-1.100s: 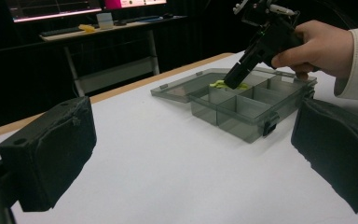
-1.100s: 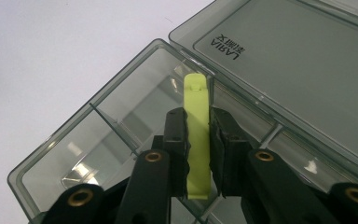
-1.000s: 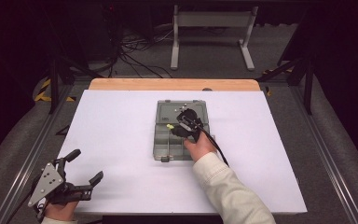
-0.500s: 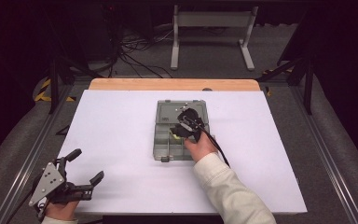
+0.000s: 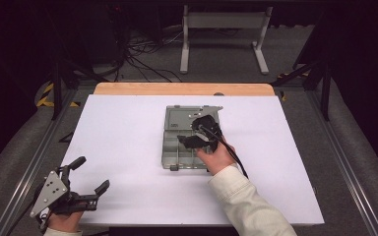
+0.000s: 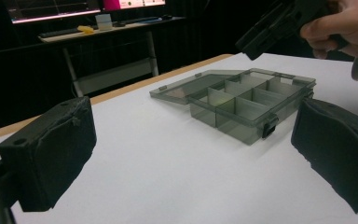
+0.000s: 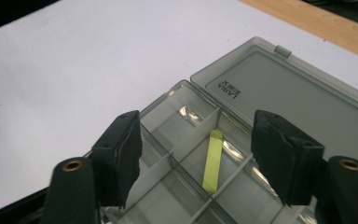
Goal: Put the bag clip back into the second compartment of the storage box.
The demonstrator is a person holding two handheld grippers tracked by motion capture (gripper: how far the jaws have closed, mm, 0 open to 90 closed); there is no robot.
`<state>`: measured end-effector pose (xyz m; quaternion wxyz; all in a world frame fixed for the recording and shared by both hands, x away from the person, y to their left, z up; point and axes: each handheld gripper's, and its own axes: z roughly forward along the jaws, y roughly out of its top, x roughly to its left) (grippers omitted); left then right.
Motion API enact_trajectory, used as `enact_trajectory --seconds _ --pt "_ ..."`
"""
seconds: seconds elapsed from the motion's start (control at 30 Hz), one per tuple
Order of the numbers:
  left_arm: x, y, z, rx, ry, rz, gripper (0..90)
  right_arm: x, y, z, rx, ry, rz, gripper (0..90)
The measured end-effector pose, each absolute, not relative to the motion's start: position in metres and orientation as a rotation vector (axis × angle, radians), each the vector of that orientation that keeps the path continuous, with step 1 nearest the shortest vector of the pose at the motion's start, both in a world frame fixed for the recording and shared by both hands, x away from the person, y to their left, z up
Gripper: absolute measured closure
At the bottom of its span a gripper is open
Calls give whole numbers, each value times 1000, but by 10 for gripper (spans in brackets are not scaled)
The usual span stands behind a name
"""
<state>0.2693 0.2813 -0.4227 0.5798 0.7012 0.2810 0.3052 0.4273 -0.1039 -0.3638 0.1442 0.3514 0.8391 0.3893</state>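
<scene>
Smoky-grey clear plastic compartment box [image 5: 189, 140], lid flat open, sits under my right gripper [image 5: 193, 138], jaws apart above a yellow-green strip [image 7: 213, 161]; my left gripper [image 5: 89, 177] gapes well apart.

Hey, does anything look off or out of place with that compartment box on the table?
Nothing stands out. The compartment box sits flat with its lid folded open and undamaged. One yellow-green strip lies in a compartment, leaning up on a divider, below the open right gripper.
</scene>
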Motion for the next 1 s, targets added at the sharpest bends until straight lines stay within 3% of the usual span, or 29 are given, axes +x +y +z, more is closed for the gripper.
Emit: enact_trajectory --seconds 0.37,1.0 --pt "269 282 -422 1637 657 719 4 400 -131 -344 1008 2371 1235 183" --pt "269 281 -422 1635 658 716 4 350 -188 -331 832 2312 1316 17"
